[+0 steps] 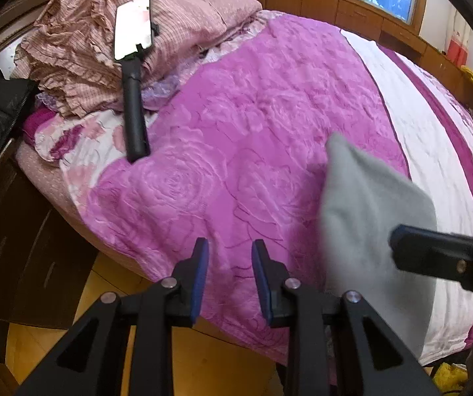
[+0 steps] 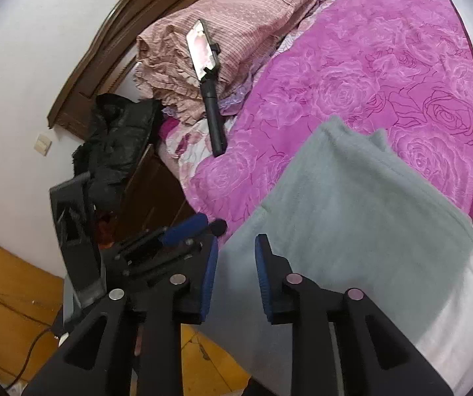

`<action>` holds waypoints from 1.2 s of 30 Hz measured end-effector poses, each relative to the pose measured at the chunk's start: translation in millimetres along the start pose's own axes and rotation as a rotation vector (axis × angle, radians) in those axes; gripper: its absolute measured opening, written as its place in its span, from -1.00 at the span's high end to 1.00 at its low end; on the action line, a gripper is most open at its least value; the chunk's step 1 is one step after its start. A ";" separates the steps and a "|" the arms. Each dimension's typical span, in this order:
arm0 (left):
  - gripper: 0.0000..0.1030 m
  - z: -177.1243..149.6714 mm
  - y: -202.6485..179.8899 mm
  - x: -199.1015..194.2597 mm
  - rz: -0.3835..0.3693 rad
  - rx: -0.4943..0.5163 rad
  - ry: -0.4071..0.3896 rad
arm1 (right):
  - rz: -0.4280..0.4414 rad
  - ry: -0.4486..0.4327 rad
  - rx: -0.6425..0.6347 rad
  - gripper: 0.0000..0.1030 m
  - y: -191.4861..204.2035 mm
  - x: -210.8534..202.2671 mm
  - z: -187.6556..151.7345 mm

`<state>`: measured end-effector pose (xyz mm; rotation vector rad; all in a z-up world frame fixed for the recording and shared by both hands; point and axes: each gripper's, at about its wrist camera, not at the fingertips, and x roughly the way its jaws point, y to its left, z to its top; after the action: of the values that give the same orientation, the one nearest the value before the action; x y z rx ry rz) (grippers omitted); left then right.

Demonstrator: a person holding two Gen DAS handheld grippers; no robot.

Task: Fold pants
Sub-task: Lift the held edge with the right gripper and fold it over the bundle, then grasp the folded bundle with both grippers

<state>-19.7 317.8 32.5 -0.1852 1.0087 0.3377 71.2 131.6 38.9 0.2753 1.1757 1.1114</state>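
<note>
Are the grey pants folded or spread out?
Folded: the grey pants lie as a compact layered rectangle on the bed.

The grey pants (image 2: 352, 231) run off below — right tongs (image 1: 441, 257) blurred.

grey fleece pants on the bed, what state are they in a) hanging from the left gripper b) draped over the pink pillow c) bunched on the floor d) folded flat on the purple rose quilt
d: the grey fleece pants lie folded on the purple rose quilt, with neither gripper holding them.
</note>
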 end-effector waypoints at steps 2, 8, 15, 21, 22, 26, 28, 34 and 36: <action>0.45 3.0 1.7 -8.1 -0.013 -0.005 -0.014 | -0.001 -0.011 -0.018 0.58 -0.6 -9.9 -5.9; 0.27 7.2 -8.9 -16.8 -0.183 -0.016 0.007 | -0.128 0.012 -0.063 0.34 -16.1 -33.5 -29.3; 0.22 5.0 -41.7 -0.8 -0.305 0.001 0.062 | -0.221 0.012 0.052 0.30 -58.9 -57.1 -53.9; 0.17 0.1 -55.2 15.8 -0.275 0.043 0.095 | -0.178 0.050 0.164 0.28 -89.0 -45.9 -61.6; 0.17 -2.3 -56.3 19.2 -0.264 0.053 0.100 | -0.169 0.054 0.170 0.27 -90.6 -43.1 -62.3; 0.15 -5.5 -56.1 26.9 -0.253 0.057 0.107 | -0.152 0.058 0.173 0.22 -96.1 -34.7 -64.4; 0.11 -5.4 -55.3 30.0 -0.250 0.054 0.110 | -0.135 0.061 0.181 0.15 -101.3 -30.4 -65.9; 0.07 -3.4 -56.4 38.4 -0.249 0.062 0.110 | -0.033 0.038 0.216 0.03 -119.6 -20.6 -72.9; 0.05 -3.8 -55.8 40.5 -0.256 0.060 0.103 | -0.015 0.040 0.230 0.02 -122.1 -20.3 -73.5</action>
<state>17.1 272.4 -4.2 -0.2765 1.0816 0.0647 77.4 31.0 -63.9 0.4221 1.3409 0.9728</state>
